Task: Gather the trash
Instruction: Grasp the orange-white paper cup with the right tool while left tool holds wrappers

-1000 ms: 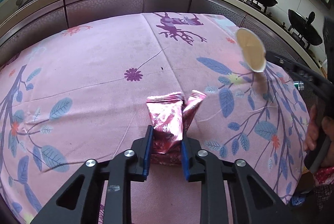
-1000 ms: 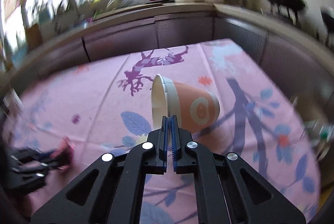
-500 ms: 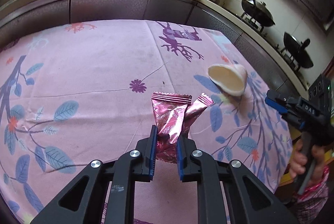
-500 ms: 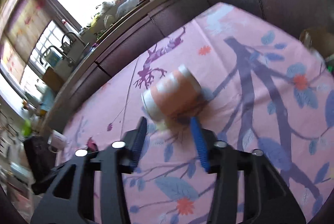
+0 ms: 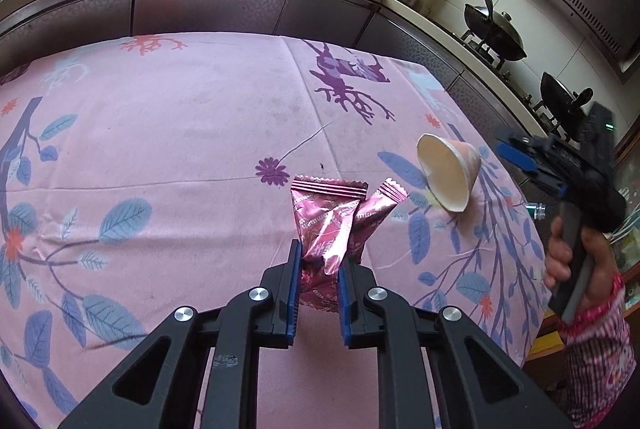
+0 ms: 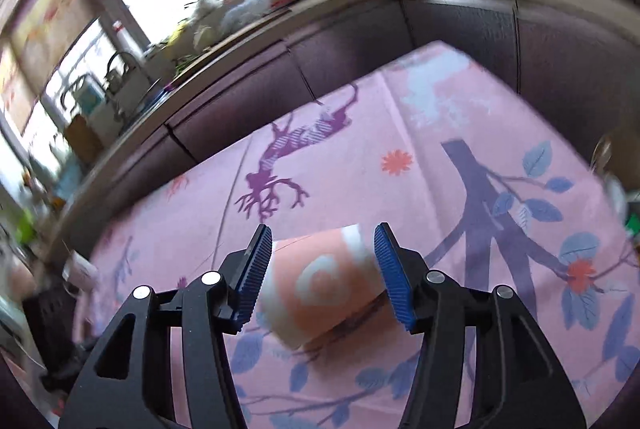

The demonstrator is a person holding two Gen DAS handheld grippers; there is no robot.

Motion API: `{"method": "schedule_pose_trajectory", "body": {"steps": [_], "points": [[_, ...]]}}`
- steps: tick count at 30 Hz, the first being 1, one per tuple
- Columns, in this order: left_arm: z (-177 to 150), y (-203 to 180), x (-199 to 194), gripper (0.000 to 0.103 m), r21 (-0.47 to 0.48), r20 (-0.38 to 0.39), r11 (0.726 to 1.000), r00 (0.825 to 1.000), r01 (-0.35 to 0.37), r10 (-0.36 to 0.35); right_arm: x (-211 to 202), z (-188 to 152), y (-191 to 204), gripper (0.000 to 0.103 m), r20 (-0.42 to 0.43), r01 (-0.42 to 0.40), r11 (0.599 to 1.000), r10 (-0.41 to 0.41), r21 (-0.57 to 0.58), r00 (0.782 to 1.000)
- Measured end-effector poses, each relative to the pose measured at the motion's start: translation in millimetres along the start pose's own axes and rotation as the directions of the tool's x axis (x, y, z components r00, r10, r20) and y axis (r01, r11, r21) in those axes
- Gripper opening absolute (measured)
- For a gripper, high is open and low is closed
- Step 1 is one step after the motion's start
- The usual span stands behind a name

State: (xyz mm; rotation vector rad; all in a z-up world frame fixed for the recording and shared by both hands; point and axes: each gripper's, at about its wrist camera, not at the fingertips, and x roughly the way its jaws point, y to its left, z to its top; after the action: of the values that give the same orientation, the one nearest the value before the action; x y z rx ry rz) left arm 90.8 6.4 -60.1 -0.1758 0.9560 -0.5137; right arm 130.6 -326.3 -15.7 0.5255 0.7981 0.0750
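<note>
Left wrist view: two crumpled pink wrappers (image 5: pixel 336 229) are pinched together between the narrowly set pads of the left hand-held gripper (image 5: pixel 318 289), their free ends sticking up above the pink floral tabletop (image 5: pixel 180 133). Only the lower folds sit between the pads, so one wrapper could slide out if the grip loosens or the hand swings quickly. Just to the right, a paper cup (image 5: pixel 450 175) lies tipped on the cloth near the tabletop's right edge, its mouth facing the camera. The right hand-held gripper (image 6: pixel 324 277) has its jaws opening, and in the right wrist view the cup's orange side lies between the pads without being pressed. Lying free on its side so near the edge, the cup could likely roll off. No bin is in view.
</note>
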Motion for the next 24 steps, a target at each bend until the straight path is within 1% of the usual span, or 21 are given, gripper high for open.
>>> {"method": "schedule_pose_trajectory", "body": {"steps": [1,2,3,5,7,8,9,10,11,12,13,14,15,18,19,20,22,24], "points": [[0.7,-0.9,0.8,0.016,0.0,-0.001,1.0,1.0,0.002,-0.002,8.1,-1.1,-6.6,0.051,-0.027,-0.028,0.999,0.029,0.035,0.999],[1.7,-2.1,2.2,0.016,0.001,-0.003,1.0,1.0,0.004,-0.004,12.4,-3.9,-8.6,0.044,-0.046,-0.055,0.997,0.057,0.058,0.997],[2.6,-3.3,3.6,0.016,0.001,-0.004,1.0,1.0,0.005,-0.005,14.4,-11.0,-6.8,0.042,-0.061,-0.096,0.993,0.1,0.075,0.993],[5.0,-5.4,5.8,0.016,0.004,-0.008,1.0,1.0,0.006,-0.006,12.8,-25.2,4.0,0.041,-0.073,-0.155,0.986,0.16,0.068,0.984],[8.7,-7.6,9.0,0.016,0.008,-0.013,1.0,1.0,0.008,-0.008,12.9,-46.2,20.2,0.041,-0.111,-0.229,0.971,0.235,0.064,0.966],[11.5,-9.3,11.1,0.016,0.01,-0.017,1.0,1.0,0.01,-0.01,14.3,-57.1,27.0,0.041,-0.142,-0.269,0.96,0.277,0.072,0.95],[13.3,-10.7,12.5,0.016,0.013,-0.018,1.0,1.0,0.012,-0.012,15.7,-70.7,36.5,0.041,-0.186,-0.329,0.941,0.338,0.077,0.923],[16.4,-13.8,14.0,0.016,0.019,-0.018,1.0,1.0,0.011,-0.011,15.3,-78.4,43.5,0.041,-0.212,-0.36,0.931,0.365,0.065,0.906],[19.4,-17.3,14.6,0.016,0.028,-0.014,1.0,1.0,0.011,-0.011,13.5,-84.4,50.0,0.041,-0.234,-0.368,0.929,0.364,0.029,0.902],[21.3,-19.7,14.5,0.016,0.033,-0.01,0.999,1.0,0.012,-0.011,10.3,-86.4,52.0,0.041,-0.231,-0.353,0.936,0.343,-0.003,0.91],[23.2,-21.8,14.5,0.016,0.036,-0.006,0.999,1.0,0.012,-0.012,5.3,-82.6,50.9,0.041,-0.207,-0.324,0.945,0.308,-0.044,0.928],[24.9,-23.2,14.9,0.016,0.038,-0.004,0.999,1.0,0.012,-0.012,0.6,-74.0,44.5,0.041,-0.168,-0.298,0.953,0.286,-0.055,0.944],[26.2,-24.2,15.0,0.016,0.039,-0.003,0.999,1.0,0.012,-0.012,-2.1,-63.0,34.5,0.041,-0.129,-0.275,0.961,0.268,-0.035,0.955],[26.8,-28.4,16.0,0.016,0.044,-0.006,0.999,1.0,0.012,-0.012,6.2,-34.2,11.4,0.043,-0.082,-0.255,0.966,0.256,0.032,0.963],[26.3,-28.9,16.3,0.016,0.045,-0.008,0.999,1.0,0.012,-0.012,15.0,-27.8,8.2,0.044,-0.091,-0.262,0.964,0.265,0.044,0.96],[25.3,-29.7,16.8,0.016,0.043,-0.011,0.999,1.0,0.014,-0.013,24.7,-22.0,5.8,0.052,-0.109,-0.278,0.959,0.283,0.061,0.953],[23.6,-30.6,17.9,0.016,0.04,-0.019,0.999,1.0,0.015,-0.014,47.4,-16.8,0.4,0.061,-0.154,-0.305,0.944,0.323,0.126,0.934],[22.8,-31.9,18.8,0.016,0.039,-0.026,0.999,1.0,0.016,-0.015,69.5,-18.3,-3.6,0.061,-0.192,-0.333,0.924,0.367,0.188,0.91]]}}
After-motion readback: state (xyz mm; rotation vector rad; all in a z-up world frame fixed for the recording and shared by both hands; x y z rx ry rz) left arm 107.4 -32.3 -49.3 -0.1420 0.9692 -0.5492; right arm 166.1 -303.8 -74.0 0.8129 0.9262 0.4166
